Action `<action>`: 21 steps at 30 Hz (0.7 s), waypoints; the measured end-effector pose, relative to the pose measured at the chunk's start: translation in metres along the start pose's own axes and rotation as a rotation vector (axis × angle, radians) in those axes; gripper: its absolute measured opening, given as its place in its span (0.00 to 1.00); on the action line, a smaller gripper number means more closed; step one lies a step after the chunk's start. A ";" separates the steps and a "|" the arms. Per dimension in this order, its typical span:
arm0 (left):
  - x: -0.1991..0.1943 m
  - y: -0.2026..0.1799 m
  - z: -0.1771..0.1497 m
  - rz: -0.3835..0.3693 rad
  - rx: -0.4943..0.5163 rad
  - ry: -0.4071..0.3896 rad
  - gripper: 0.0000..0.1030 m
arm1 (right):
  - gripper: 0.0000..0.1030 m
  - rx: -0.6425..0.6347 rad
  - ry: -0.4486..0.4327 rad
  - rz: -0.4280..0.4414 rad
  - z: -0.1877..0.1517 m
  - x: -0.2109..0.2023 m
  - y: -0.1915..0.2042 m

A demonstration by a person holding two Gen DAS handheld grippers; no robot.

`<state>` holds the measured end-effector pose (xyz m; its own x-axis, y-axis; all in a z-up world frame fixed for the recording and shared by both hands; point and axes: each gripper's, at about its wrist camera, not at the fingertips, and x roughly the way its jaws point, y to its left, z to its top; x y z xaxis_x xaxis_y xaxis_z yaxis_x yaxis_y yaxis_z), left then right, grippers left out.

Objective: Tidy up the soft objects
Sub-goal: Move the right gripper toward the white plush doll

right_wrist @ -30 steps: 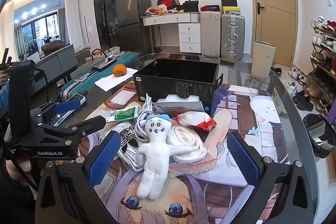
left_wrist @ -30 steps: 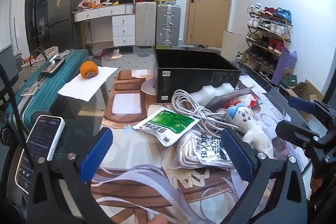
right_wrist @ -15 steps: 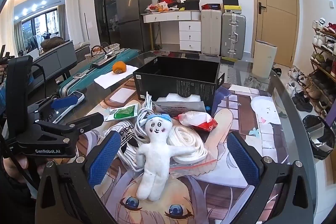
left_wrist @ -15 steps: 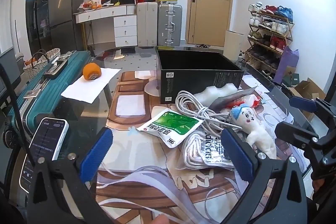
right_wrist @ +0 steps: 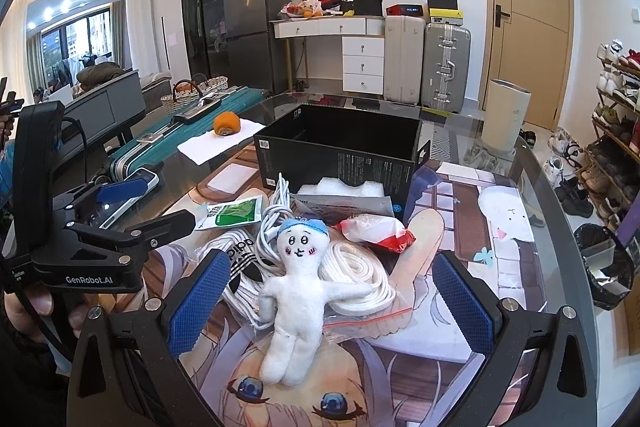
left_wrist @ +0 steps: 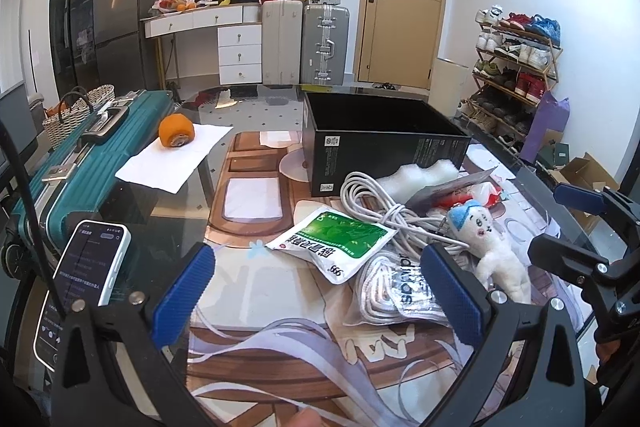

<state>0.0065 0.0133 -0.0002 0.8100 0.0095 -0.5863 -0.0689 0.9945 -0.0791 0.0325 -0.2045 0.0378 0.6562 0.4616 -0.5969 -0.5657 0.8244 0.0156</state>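
Note:
A white plush doll (right_wrist: 298,291) with a blue cap lies face up on the printed mat, straight ahead between the fingers of my open right gripper (right_wrist: 330,277), untouched. Behind it sit a bagged white rope (right_wrist: 360,275), a white cable (right_wrist: 276,215), a green sachet (right_wrist: 234,215), a red-and-white packet (right_wrist: 376,231) and white foam (right_wrist: 340,187), all in front of the open black box (right_wrist: 340,151). My left gripper (left_wrist: 318,267) stands open near the green sachet (left_wrist: 336,243), with the doll (left_wrist: 492,247) to its right.
A phone (left_wrist: 84,279) lies at the table's left edge beside a teal suitcase (left_wrist: 80,163). An orange (left_wrist: 176,131) rests on white paper. A shoe rack (left_wrist: 516,75) stands right, and a lined bin (right_wrist: 608,267) sits past the table's right edge.
The left wrist view has shifted slightly, so the pile sits a little further right. The right view is almost unchanged. Nothing was grasped or moved.

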 end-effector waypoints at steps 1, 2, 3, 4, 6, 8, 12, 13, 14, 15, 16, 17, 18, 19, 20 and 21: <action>0.001 0.000 0.000 0.004 0.002 0.002 1.00 | 1.00 0.000 0.000 0.001 0.000 0.000 0.000; 0.001 0.000 0.000 0.006 0.002 0.003 1.00 | 1.00 0.000 0.003 0.004 0.000 0.001 0.000; 0.002 0.001 0.000 0.006 0.001 0.006 1.00 | 1.00 0.004 0.009 0.008 0.000 0.002 -0.001; 0.003 0.001 0.000 0.002 -0.001 0.011 1.00 | 1.00 0.005 0.013 0.012 0.000 0.004 -0.001; 0.004 0.000 0.001 0.000 -0.003 0.012 1.00 | 1.00 0.004 0.021 0.014 0.001 0.006 -0.001; 0.005 0.000 0.002 0.002 0.001 0.013 1.00 | 1.00 0.007 0.032 0.008 0.002 0.008 -0.002; 0.008 -0.002 0.006 0.001 0.008 0.020 1.00 | 1.00 0.020 0.044 0.014 0.002 0.010 -0.005; 0.008 -0.003 0.007 0.001 0.010 0.020 1.00 | 1.00 0.024 0.046 0.017 0.001 0.011 -0.006; 0.008 -0.004 0.007 0.001 0.012 0.020 1.00 | 1.00 0.028 0.048 0.018 0.000 0.011 -0.008; 0.008 -0.004 0.008 0.005 0.013 0.019 1.00 | 1.00 0.031 0.054 0.019 0.000 0.011 -0.009; 0.008 -0.005 0.008 0.005 0.014 0.020 1.00 | 1.00 0.031 0.057 0.020 -0.001 0.012 -0.009; 0.009 -0.004 0.009 0.003 0.015 0.022 1.00 | 1.00 0.030 0.062 0.024 -0.001 0.013 -0.009; 0.010 -0.004 0.009 0.003 0.012 0.026 1.00 | 1.00 0.026 0.067 0.027 -0.002 0.014 -0.009; 0.010 -0.004 0.009 0.003 0.009 0.029 1.00 | 1.00 0.020 0.071 0.029 -0.002 0.015 -0.009; 0.011 -0.003 0.009 0.003 0.008 0.032 1.00 | 1.00 0.017 0.075 0.032 -0.002 0.016 -0.008; 0.012 -0.003 0.010 0.004 0.007 0.034 1.00 | 1.00 0.017 0.082 0.033 -0.003 0.017 -0.008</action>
<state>0.0218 0.0116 0.0008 0.7896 0.0098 -0.6136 -0.0675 0.9952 -0.0710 0.0466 -0.2045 0.0253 0.5942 0.4608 -0.6592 -0.5772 0.8151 0.0495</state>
